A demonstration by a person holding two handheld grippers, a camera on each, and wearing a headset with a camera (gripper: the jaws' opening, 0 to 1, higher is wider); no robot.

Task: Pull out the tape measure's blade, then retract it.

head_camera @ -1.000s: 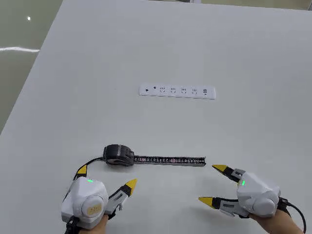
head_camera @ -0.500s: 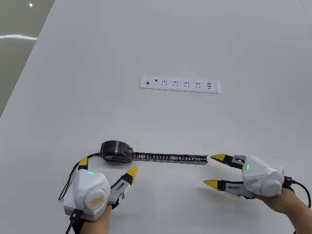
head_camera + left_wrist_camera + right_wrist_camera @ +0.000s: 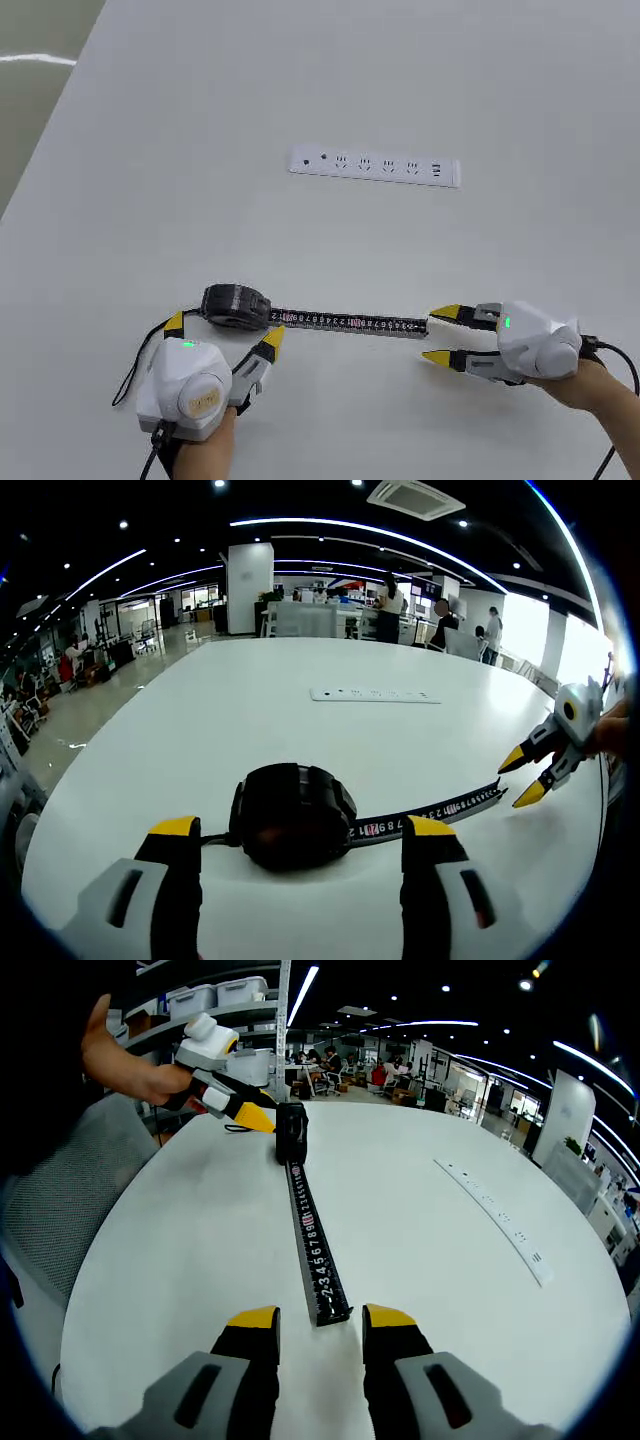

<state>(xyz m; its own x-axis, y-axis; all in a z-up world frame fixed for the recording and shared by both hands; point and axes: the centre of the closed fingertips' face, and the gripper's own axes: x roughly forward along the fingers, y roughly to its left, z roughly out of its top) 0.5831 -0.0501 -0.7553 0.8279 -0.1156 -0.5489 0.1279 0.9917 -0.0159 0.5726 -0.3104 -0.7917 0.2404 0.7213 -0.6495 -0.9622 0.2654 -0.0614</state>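
Note:
A black tape measure [image 3: 238,305] lies on the white table [image 3: 300,80] with its dark blade [image 3: 350,323] pulled out flat to the right. My left gripper [image 3: 223,331] is open, its yellow fingertips on either side of the case's near edge; the left gripper view has the case [image 3: 292,815] just ahead of the gripper [image 3: 302,830]. My right gripper [image 3: 441,334] is open at the blade's free end. In the right gripper view the blade's tip [image 3: 334,1312] lies between the fingertips of that gripper [image 3: 320,1316], with gaps on both sides.
A white power strip [image 3: 375,166] lies further back on the table. A black strap [image 3: 135,365] trails left from the case. The table's left edge [image 3: 45,150] drops to the floor. A grey chair [image 3: 60,1250] stands beside the table.
Both grippers have come in toward the tape measure: the left up to the case, the right up to the blade's end with its jaws narrower. The tape measure has stayed put.

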